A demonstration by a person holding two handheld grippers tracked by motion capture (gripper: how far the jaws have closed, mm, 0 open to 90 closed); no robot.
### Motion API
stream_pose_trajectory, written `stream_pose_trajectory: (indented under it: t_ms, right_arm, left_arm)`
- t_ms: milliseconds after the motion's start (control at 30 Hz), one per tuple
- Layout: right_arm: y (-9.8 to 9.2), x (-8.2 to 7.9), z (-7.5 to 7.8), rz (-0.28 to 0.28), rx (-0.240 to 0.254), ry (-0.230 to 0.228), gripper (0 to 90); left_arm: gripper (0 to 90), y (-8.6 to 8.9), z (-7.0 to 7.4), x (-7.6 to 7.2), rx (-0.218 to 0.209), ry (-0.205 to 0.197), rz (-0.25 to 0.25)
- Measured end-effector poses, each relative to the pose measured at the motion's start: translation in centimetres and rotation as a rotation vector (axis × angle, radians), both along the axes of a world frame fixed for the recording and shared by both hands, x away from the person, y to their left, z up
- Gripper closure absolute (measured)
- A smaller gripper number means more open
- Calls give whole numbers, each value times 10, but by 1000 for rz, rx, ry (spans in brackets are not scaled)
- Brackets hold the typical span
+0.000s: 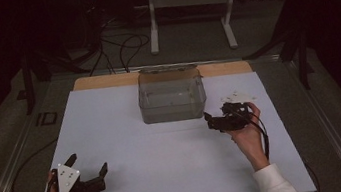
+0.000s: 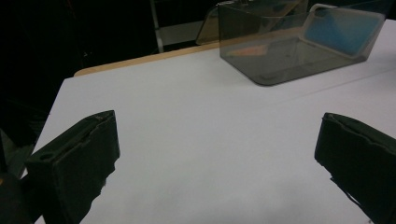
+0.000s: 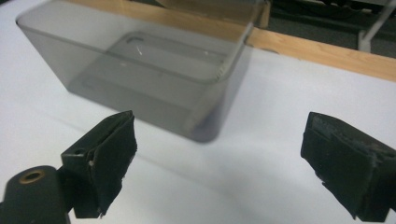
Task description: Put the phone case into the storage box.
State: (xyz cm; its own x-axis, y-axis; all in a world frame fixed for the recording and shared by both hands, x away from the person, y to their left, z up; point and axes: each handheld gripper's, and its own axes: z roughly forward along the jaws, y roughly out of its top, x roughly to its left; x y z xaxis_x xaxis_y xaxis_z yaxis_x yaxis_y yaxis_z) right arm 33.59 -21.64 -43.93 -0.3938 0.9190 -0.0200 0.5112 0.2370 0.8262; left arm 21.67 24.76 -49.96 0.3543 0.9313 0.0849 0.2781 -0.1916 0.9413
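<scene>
A clear grey plastic bin [image 1: 172,96] stands at the back middle of the white table sheet [image 1: 165,147]; it looks empty. My left gripper [image 1: 87,164] rests near the front left corner, open, with nothing between its jaws; the bin [image 2: 289,42] lies far ahead of it to the right. My right gripper [image 1: 215,115] is held just right of the bin's front corner, open and holding nothing. The bin [image 3: 140,70] is close in front of its jaws, a little to the left.
A wooden table edge [image 1: 106,81] shows behind the sheet. A white metal stand [image 1: 190,2] and cables [image 1: 121,47] lie on the floor beyond. Metal rails [image 1: 12,168] run along both table sides.
</scene>
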Motion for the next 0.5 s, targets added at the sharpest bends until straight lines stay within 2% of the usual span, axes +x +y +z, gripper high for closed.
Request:
stream_pose_trajectory:
  t_ms: [233, 267, 500]
  right_arm:
    - [-7, -23, -2, 27, -43, -34, 104]
    - [-9, -30, -5, 29, -46, -55, 105]
    - [-25, -47, -18, 22, -22, -57, 106]
  left_arm:
    - [7, 0, 0, 0, 2, 4, -8]
    - [7, 0, 0, 0, 2, 5, -8]
    - [7, 0, 0, 1, -1, 8, -8]
